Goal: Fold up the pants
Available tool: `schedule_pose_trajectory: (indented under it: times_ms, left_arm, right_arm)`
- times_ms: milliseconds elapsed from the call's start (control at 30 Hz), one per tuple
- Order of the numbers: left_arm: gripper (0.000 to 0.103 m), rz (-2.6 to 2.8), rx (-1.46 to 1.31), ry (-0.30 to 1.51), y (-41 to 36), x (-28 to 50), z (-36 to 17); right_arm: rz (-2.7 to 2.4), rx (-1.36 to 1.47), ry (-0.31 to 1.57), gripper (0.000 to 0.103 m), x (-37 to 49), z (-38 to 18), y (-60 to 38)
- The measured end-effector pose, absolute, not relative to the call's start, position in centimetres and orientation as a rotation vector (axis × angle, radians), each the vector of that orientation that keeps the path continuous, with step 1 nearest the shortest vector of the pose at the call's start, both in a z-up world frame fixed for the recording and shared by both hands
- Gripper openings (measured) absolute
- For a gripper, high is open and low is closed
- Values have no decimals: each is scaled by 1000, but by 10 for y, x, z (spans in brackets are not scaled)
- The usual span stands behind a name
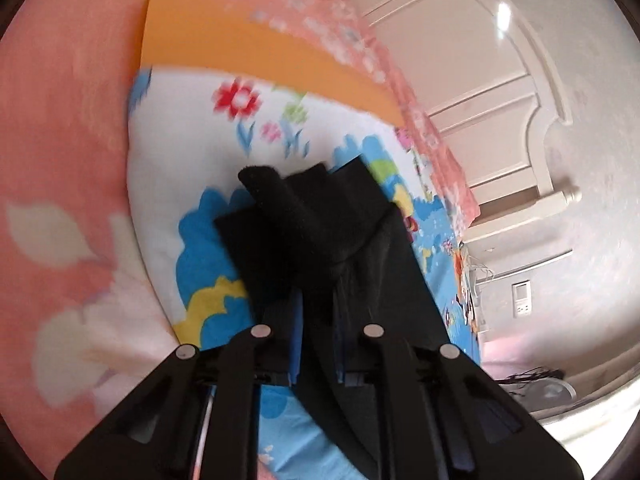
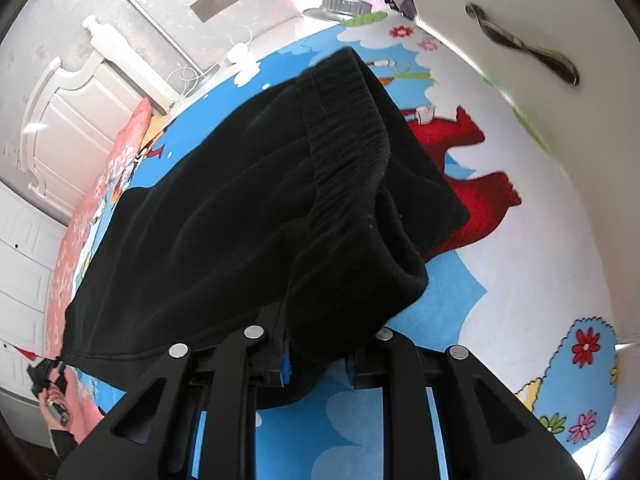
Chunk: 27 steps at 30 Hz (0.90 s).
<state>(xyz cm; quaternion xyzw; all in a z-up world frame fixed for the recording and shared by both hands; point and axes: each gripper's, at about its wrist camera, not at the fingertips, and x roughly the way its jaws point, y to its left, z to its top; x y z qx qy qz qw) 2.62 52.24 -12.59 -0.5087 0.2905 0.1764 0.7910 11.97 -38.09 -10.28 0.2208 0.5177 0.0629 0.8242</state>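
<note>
Both grippers clamp the black pants [image 2: 248, 208]: the left gripper [image 1: 316, 344] a leg end, the right gripper [image 2: 318, 354] the waistband at twelve o'clock. The fold looks midway, with the cloth lifted above the cartoon sheet [image 2: 460, 320] and still to be laid flat.

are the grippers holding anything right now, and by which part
Both hold the black pants. The right gripper pinches the ribbed waistband end; the left gripper pinches the narrower end, probably the leg.

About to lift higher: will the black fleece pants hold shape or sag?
The black fleece pants likely sag: they drape in soft folds from the right claw. Their thick ribbed waistband suggests moderate weight. The left claw pinches bunched fabric.
</note>
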Motion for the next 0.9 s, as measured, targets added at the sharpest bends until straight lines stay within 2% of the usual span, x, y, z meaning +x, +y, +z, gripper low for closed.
schedule_pose_trajectory:
  times_ms: [400, 500, 600, 800, 900]
  left_arm:
    - [11, 430, -1077, 578, 513, 10, -111]
    - [11, 430, -1094, 601, 516, 12, -123]
    - [11, 439, -1109, 637, 517, 14, -135]
    - [11, 345, -1073, 511, 524, 30, -77]
    - [11, 360, -992, 509, 518, 36, -69]
  right_arm:
    - [156, 433, 1050, 15, 135, -84, -384]
    - [143, 437, 1098, 15, 140, -109, -384]
    - [154, 382, 1066, 15, 144, -90, -377]
    - [220, 393, 920, 14, 159, -36, -370]
    - [171, 409, 966, 14, 152, -60, -376]
